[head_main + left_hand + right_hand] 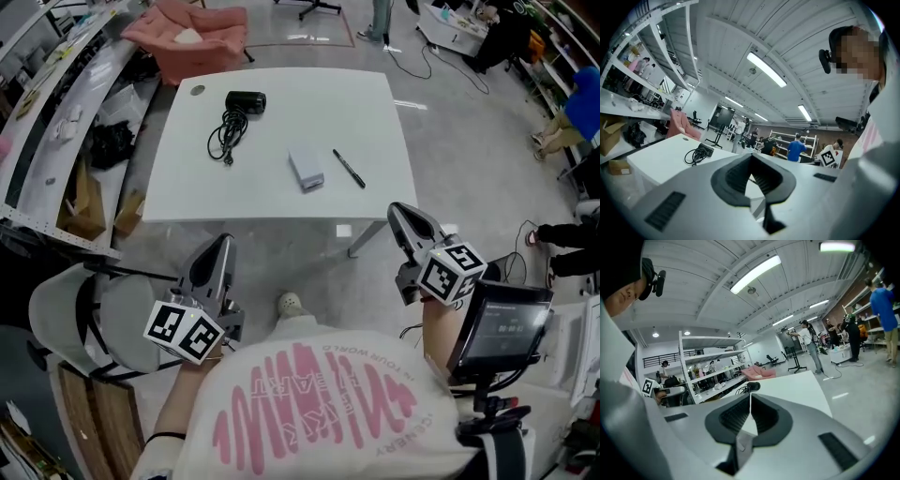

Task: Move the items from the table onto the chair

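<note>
Left gripper [222,246] and right gripper [401,214]: jaws together, nothing between them.
Both are off the near edge of the table [281,103], which holds a corded black device [246,101], a white box [306,167] and a pen [348,168].

Lit brightly and evenly from overhead. Blown out to white at the ceiling tubes [766,69] high above the left gripper [751,155], and likewise above the right gripper [750,394]. Only soft, faint shadows under the worktop [281,141] ahead of both grippers; pale glare on the floor [314,37] beyond it. Bent hard by fisheye in both gripper views, with dark corners. Soft and out of focus close to the lens on each gripper's grey body; sharper farther ahead.
</note>
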The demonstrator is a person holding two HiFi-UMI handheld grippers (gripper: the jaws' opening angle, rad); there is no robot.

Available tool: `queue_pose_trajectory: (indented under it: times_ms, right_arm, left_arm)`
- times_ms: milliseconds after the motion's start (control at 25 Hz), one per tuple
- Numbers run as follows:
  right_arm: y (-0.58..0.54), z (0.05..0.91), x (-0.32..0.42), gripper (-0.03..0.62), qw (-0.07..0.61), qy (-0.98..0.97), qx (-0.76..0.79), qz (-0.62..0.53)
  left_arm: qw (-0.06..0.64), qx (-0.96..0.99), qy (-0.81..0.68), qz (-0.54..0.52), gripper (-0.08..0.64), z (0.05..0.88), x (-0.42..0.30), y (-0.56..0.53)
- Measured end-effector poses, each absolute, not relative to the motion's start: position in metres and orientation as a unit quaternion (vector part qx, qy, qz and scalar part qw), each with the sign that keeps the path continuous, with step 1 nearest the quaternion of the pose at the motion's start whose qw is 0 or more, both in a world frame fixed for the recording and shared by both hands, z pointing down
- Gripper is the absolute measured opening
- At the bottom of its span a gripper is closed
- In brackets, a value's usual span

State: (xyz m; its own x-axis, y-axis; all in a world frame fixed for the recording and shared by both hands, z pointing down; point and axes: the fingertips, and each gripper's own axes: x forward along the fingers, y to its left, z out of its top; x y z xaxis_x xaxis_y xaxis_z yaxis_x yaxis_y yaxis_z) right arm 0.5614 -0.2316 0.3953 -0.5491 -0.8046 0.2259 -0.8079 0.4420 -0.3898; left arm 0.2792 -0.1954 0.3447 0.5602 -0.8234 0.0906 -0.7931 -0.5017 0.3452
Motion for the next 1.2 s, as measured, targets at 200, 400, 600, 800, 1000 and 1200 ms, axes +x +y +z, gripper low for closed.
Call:
queue_pose_trajectory:
  times_ms: [200,400,600,800,1000,1200]
  right_arm:
    - [-0.265,0.412,0.57,0.014,-0.006,-0.834,0.494,0.248]
    - [-0.271,0.42,0.578,0.017,0.004,-0.818,0.512,0.264]
    - [-0.289,0.444,0.577,0.066,0.058,-0.82,0.504,0.265]
    - [-0.312,0.471,0.576,0.118,0.113,-0.832,0.467,0.276]
    - [-0.33,0.501,0.569,0.118,0.166,-0.846,0.414,0.293]
    - [-0.341,0.537,0.564,0.146,0.248,-0.839,0.39,0.287]
  left_arm:
    - [0.174,0.878,-0.445,-0.028,0.008,0.355,0.286,-0.244]
    - [0.178,0.885,-0.43,-0.027,0.008,0.35,0.296,-0.264]
    - [0.189,0.879,-0.436,-0.025,0.008,0.36,0.307,-0.274]
    - [0.185,0.861,-0.472,-0.034,0.008,0.355,0.315,-0.274]
    - [0.193,0.827,-0.526,-0.044,0.008,0.357,0.314,-0.261]
    - [0.203,0.794,-0.571,-0.05,0.008,0.361,0.312,-0.242]
